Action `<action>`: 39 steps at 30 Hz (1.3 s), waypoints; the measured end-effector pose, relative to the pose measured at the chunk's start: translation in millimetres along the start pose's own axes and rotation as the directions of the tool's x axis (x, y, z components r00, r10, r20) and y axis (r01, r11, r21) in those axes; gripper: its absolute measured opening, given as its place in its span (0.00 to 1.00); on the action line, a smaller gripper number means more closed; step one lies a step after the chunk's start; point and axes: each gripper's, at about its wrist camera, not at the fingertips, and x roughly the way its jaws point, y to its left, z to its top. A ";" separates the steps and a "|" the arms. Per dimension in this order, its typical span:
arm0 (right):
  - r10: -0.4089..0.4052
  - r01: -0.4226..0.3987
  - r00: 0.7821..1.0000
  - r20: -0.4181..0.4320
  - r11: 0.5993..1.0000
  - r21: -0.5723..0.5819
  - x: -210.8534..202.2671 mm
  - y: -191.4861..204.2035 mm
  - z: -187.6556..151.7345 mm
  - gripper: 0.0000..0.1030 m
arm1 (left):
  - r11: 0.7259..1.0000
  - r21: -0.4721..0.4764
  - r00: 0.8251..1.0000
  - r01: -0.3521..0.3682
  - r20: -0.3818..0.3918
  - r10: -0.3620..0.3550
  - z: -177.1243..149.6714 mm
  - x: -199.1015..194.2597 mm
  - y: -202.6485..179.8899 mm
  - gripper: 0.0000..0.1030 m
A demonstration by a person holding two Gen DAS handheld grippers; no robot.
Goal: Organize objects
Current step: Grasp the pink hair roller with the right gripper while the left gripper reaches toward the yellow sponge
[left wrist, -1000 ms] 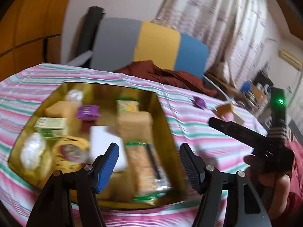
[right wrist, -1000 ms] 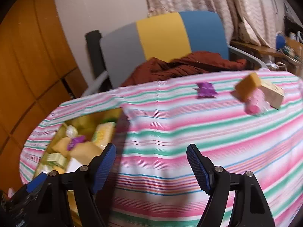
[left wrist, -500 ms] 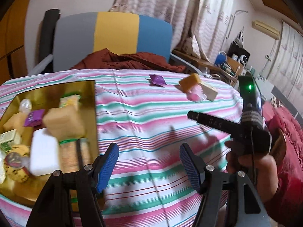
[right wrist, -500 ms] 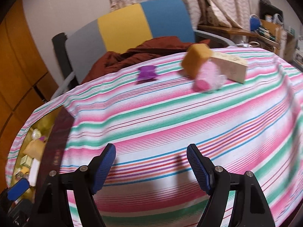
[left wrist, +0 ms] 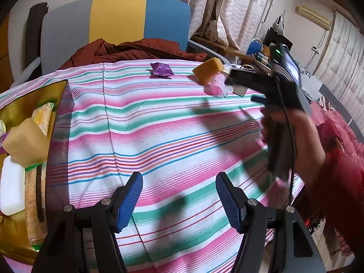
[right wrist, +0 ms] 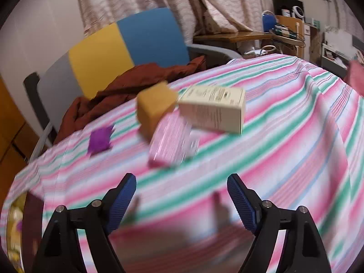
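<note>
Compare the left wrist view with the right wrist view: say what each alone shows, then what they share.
Left only: the gold tray's contents clearly, and the hand holding the right gripper.
Right only: the whole cream box, and the right gripper's jaws standing open, having just widened, nothing between them.
Both: the striped tablecloth, purple wrapper, yellow sponge, pink packet and the chair. The left gripper is open, empty.

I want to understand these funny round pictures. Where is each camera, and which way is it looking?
Left wrist: on the left hand-held gripper, looking across the striped table; gold tray at left, the right hand in view.
Right wrist: on the right hand-held gripper, facing the orange sponge, pink packet and box.
Shared: sponge, packet, purple wrapper, chair.
</note>
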 end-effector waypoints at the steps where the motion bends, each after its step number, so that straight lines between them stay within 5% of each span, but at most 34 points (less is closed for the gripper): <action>1: -0.009 0.009 1.000 0.006 1.000 -0.001 5.5 0.3 5.8 0.88 | 1.000 -0.001 1.000 -0.002 -0.004 0.002 -0.6 0.6 -0.2 0.66; 10: -0.052 0.051 0.998 -0.031 0.997 -0.052 60.4 16.3 35.9 0.87 | 1.000 -0.014 1.000 -0.015 -0.018 0.015 -4.0 4.7 3.1 0.66; 13: -0.029 0.027 0.997 -0.067 0.999 -0.034 71.3 15.0 36.6 0.66 | 1.000 -0.017 1.000 -0.016 -0.019 0.016 -3.0 7.6 3.9 0.66; 15: -0.013 0.011 0.997 -0.071 1.000 -0.028 74.3 11.5 36.3 0.64 | 1.000 -0.020 1.000 -0.014 -0.023 0.013 -2.0 11.0 4.1 0.66; 32: 0.045 -0.057 0.995 -0.088 0.989 -0.139 15.7 -0.1 -10.3 0.63 | 0.997 -0.055 0.999 0.049 0.013 -0.049 37.7 29.3 -9.0 0.66; 39: 0.036 -0.046 0.997 -0.063 0.985 -0.169 1.7 -2.4 -26.3 0.63 | 0.992 -0.093 0.996 0.083 0.039 -0.080 90.0 52.8 -20.8 0.81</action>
